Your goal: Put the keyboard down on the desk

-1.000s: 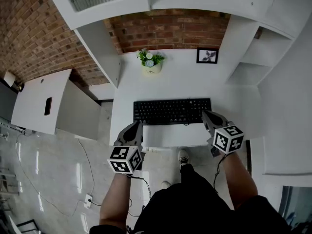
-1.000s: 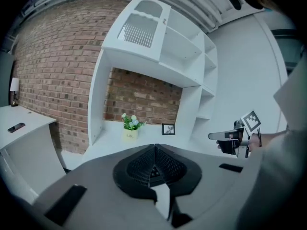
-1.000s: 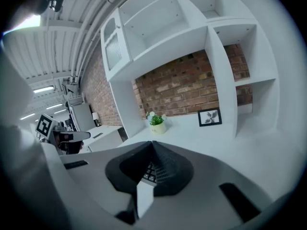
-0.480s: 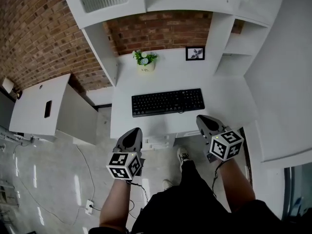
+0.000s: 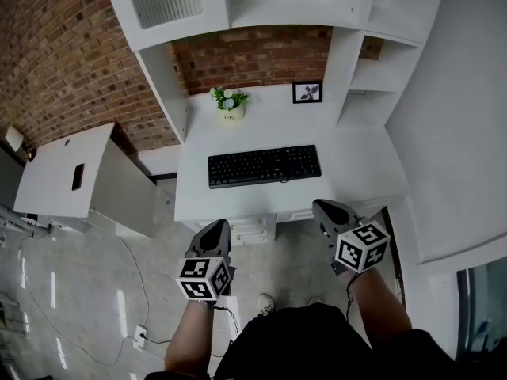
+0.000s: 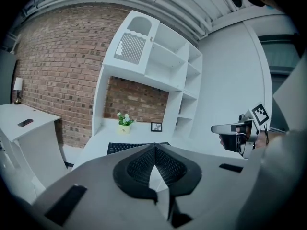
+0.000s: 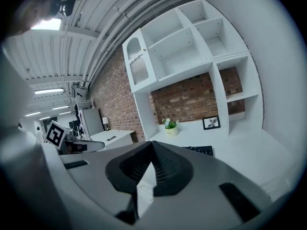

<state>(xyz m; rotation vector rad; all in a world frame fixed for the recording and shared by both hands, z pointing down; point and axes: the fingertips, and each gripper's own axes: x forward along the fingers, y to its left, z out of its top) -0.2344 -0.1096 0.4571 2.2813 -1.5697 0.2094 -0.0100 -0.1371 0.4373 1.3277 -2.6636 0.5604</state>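
On the white desk [image 5: 348, 172] the black keyboard [image 5: 264, 165] lies flat, its long side parallel to the front edge, with a small potted plant [image 5: 228, 103] and a framed picture [image 5: 307, 92] behind it near the brick wall [image 5: 253, 54]. Both grippers hang short of the desk's front edge, apart from the keyboard (over the grey floor [image 5: 79, 291]): the left gripper [image 5: 214, 232] and the right gripper [image 5: 326, 212] each have their jaws pressed together with nothing between them

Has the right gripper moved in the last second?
Yes. The right gripper has drawn back from the right end of the black keyboard, past the front edge of the white desk, toward the person.
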